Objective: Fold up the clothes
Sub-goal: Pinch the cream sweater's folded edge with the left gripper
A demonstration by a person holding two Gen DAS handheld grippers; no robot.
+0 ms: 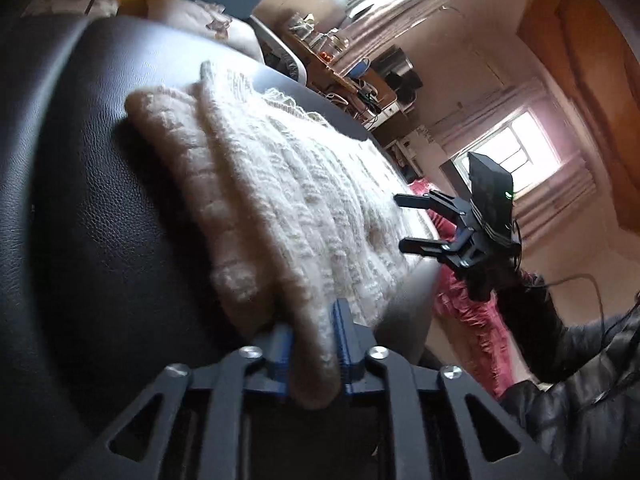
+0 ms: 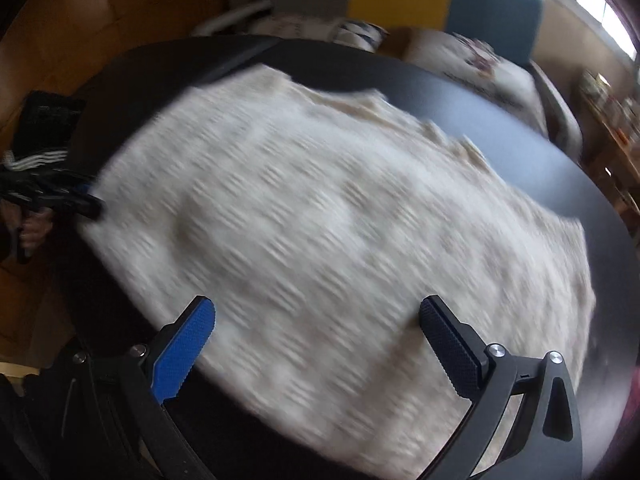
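Sweater (image 1: pixel 280 184) lies mostly flat on your black table (image 1: pixel 100 200), one side folded over. Your left gripper (image 1: pixel 312 344) pinches its near edge; your right gripper (image 2: pixel 316 344) hovers spread above it. Further folds remain.

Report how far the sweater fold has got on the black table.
Done: one side of the cream knit sweater already looks folded over, a thicker doubled layer along its edge. In hand: the left gripper is shut on the near edge of the knit; the right gripper hangs open above it, gripping nothing. Left: most of the sweater lies spread across the black table, so the main fold remains.
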